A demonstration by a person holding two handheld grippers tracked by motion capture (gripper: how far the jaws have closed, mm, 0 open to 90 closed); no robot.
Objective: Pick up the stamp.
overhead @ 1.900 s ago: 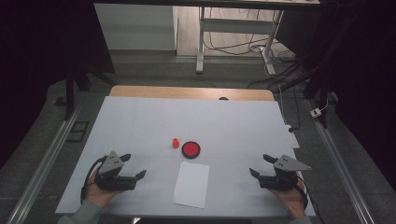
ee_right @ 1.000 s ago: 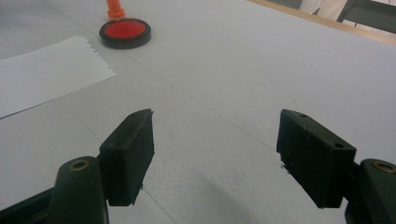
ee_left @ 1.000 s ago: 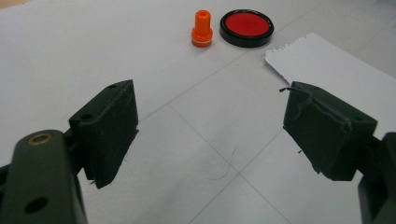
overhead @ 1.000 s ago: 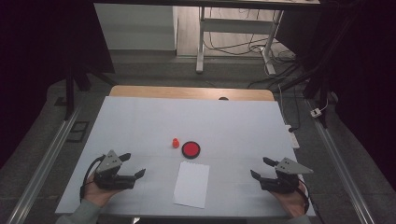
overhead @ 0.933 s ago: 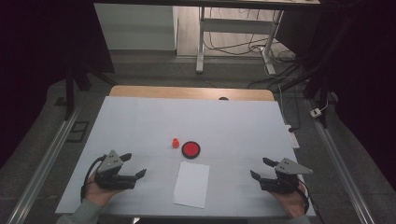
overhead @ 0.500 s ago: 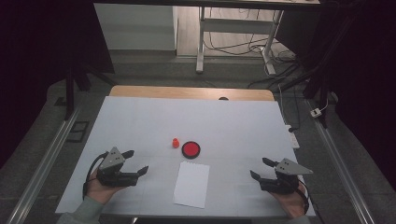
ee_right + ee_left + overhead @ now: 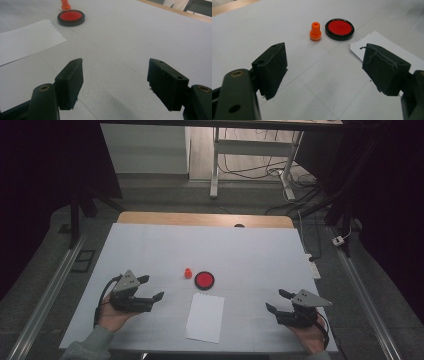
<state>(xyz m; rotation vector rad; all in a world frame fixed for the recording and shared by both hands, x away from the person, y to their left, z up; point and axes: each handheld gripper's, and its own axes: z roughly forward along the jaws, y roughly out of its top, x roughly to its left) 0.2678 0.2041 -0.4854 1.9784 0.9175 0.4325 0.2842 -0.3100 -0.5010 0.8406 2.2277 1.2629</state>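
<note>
Stamp (image 7: 315,31), a small orange plastic knob standing upright beyond your left gripper (image 7: 150,288), whose jaws stand wide and empty, looks light, stiff and tippable, so pinch its narrow neck, minding the red ink pad (image 7: 339,28) just beside it and the torn-edged paper (image 7: 205,317) nearer you, while your right gripper (image 7: 276,300) waits wide apart.

White table (image 7: 250,245), orange stamp (image 7: 188,273) beside red ink pad (image 7: 204,279), paper sheet (image 7: 205,317), 2 parted claws: left claw (image 7: 151,288), right claw (image 7: 276,300)

Black tool (image 7: 152,288) jaws, grey triangular plates, trailing black cables.
</note>
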